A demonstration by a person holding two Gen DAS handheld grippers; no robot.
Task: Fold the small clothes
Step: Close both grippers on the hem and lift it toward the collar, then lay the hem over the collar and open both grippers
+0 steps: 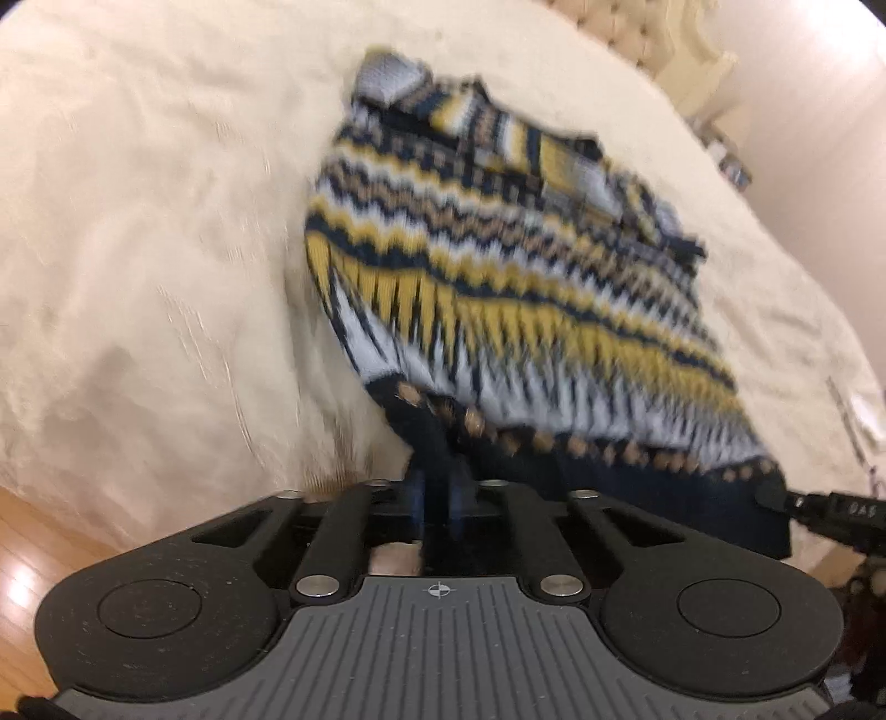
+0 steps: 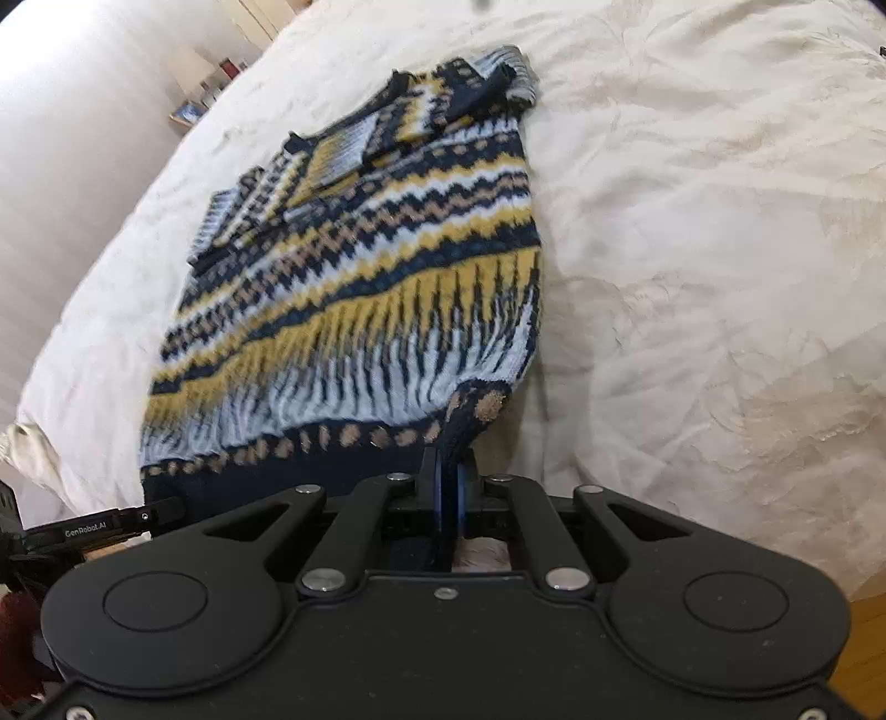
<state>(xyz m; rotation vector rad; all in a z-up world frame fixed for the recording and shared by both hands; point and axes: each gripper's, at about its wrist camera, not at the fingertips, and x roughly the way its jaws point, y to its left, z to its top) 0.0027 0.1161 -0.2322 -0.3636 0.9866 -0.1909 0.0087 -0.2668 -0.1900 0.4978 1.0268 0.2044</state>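
A small knitted sweater (image 1: 498, 260) with navy, yellow, pale blue and tan zigzag bands lies on a cream bed cover (image 1: 138, 249); it also shows in the right wrist view (image 2: 354, 277). Its sleeves are folded onto the body near the far end. My left gripper (image 1: 440, 476) is shut on the left corner of the navy hem. My right gripper (image 2: 448, 471) is shut on the right corner of the hem. Each gripper's tip shows in the other's view, the right (image 1: 786, 501) and the left (image 2: 160, 512). The hem is lifted and stretched between them.
The bed cover (image 2: 692, 277) spreads wide on both sides of the sweater. A tufted headboard (image 1: 653, 39) and a small bedside shelf (image 2: 194, 105) stand at the far end. Wooden floor (image 1: 33, 554) shows below the bed's near edge.
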